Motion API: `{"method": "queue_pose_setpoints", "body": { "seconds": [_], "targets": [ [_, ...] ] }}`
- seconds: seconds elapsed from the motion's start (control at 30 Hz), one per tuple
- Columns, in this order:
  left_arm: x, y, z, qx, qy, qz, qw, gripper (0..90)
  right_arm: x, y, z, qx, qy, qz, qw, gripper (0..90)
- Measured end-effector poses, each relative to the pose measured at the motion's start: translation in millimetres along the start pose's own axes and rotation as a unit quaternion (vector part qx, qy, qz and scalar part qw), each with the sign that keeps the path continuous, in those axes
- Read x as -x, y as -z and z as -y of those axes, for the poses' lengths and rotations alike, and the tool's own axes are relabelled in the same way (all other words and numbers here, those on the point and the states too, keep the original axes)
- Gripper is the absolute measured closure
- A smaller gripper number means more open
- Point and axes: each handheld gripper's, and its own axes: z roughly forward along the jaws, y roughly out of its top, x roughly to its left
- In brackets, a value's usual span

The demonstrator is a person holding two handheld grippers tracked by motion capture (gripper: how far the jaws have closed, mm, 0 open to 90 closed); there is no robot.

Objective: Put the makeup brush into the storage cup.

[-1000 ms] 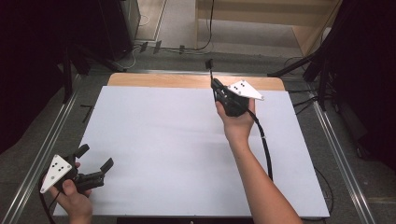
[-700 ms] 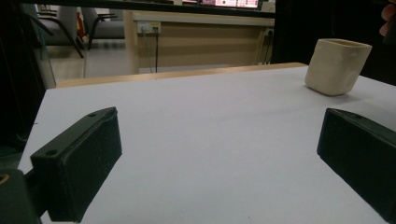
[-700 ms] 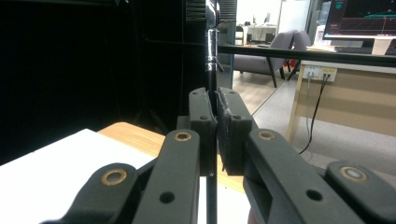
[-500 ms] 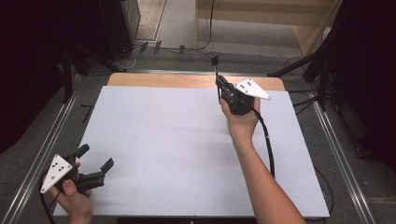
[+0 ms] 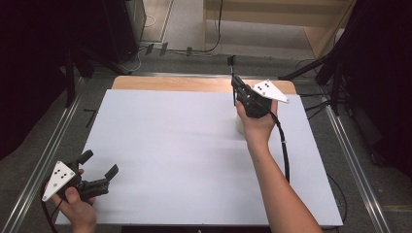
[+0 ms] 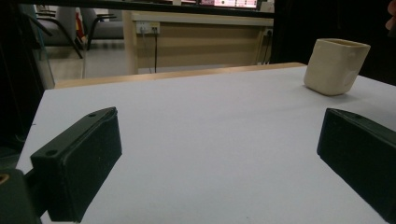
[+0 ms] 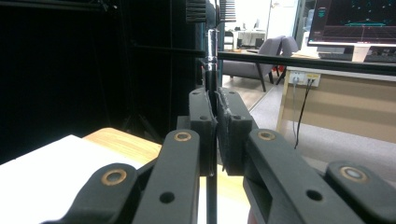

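Cream square-sided cup (image 6: pixel 336 66) stands upright on the white-covered table (image 5: pixel 184 155), near its far right corner. Bare wooden strip (image 5: pixel 170 83) runs along the far edge.

High view steeply over the white table (image 5: pixel 184 145); both tongs cameras low, table-level, forward across that table.

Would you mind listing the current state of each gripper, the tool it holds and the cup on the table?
Right gripper: shut on thin black tool, raised over the far table edge.
Thin black tool: upright, clamped between the jaws.
Left gripper: open, nothing between the jaws.
Cream cup: upright on white table, untouched.
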Motion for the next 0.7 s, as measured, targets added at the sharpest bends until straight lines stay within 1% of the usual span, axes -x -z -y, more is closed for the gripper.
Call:
{"method": "queue_pose_setpoints", "body": {
  "seconds": [0.37, 0.7],
  "targets": [
    [0.5, -0.6, 0.1, 0.000, -0.001, 0.001, 1.0000, 0.4, 9.4, 5.0, -3.4, 0.007, -0.002, 0.012, 0.9999, 87.1],
    [0.2, -0.8, 0.4, 0.000, 0.002, 0.001, 1.0000, 0.4, 18.3, 8.2, -3.8, 0.005, -0.001, 0.022, 0.9997, 87.1]
  ]
}}
